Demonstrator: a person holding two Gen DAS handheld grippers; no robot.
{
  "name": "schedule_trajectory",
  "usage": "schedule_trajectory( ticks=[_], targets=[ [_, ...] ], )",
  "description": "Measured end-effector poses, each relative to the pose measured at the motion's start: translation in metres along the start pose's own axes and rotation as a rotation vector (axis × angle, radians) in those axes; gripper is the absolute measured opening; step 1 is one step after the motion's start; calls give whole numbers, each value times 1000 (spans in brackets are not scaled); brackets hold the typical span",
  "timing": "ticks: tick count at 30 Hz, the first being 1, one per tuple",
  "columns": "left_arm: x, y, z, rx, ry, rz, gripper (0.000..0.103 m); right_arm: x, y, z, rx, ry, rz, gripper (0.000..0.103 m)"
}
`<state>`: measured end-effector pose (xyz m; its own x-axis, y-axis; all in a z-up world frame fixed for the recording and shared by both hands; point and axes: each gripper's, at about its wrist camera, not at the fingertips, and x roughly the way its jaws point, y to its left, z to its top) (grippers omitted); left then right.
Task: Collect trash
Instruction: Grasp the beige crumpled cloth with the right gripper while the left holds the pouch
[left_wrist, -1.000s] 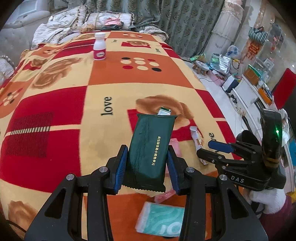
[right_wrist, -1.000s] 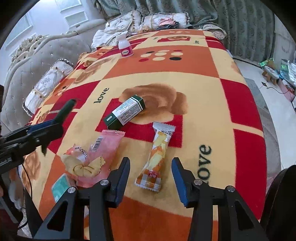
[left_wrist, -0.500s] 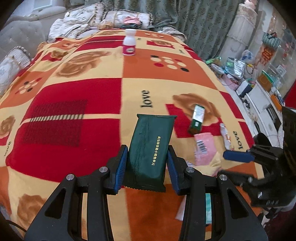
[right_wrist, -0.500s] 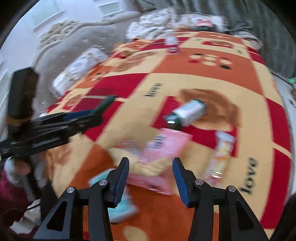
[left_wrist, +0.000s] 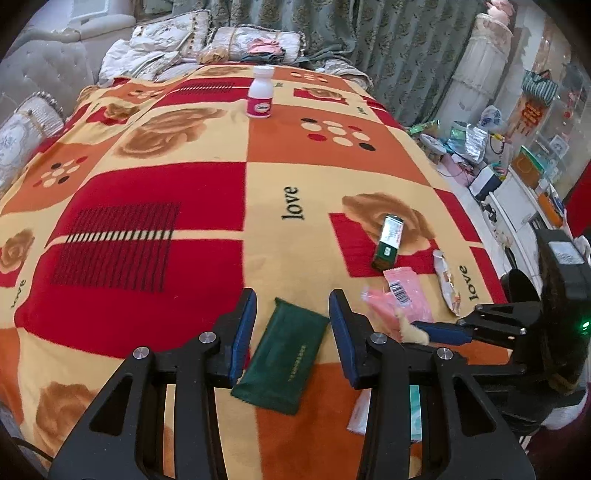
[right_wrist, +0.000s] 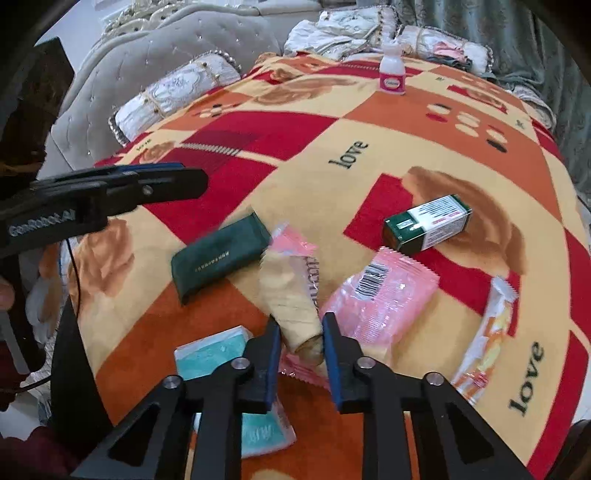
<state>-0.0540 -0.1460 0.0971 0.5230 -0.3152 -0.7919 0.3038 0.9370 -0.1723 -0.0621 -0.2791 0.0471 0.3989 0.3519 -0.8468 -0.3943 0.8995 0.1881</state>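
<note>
A blanketed bed (left_wrist: 207, 192) carries a dark green packet (left_wrist: 284, 363) between the left gripper (left_wrist: 291, 332) fingers, a green box (left_wrist: 388, 242) ahead-right, a white bottle (left_wrist: 260, 96) far ahead.

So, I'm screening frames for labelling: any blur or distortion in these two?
Left wrist view: fisheye bends the patterned blanket; pink snack wrapper smeared. Right wrist view: same wrapper blurred in the jaws; white bottle sharp; dark vignette corners.

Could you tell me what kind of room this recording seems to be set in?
Probably a home bedroom or living room: a patterned fleece blanket covers a bed-like surface, a tufted grey headboard or sofa back and pillows sit behind it, and green curtains hang beyond.
</note>
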Motion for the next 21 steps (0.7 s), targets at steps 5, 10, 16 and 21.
schedule_trajectory(
  ticks=[5,10,16,21],
  targets=[
    [6,-2,-5,6,41,-17,39,-26,-17,-9,62,-53,-11,19],
    [19,6,-24,-1,118,-19,40,-46,-27,-22,124,-93,3,19],
    [43,15,-39,4,167,-7,54,-51,-27,-32,145,-96,10,19],
    [52,-1,-39,107,128,60,58,-57,-29,-31,178,-126,47,19]
  ],
)
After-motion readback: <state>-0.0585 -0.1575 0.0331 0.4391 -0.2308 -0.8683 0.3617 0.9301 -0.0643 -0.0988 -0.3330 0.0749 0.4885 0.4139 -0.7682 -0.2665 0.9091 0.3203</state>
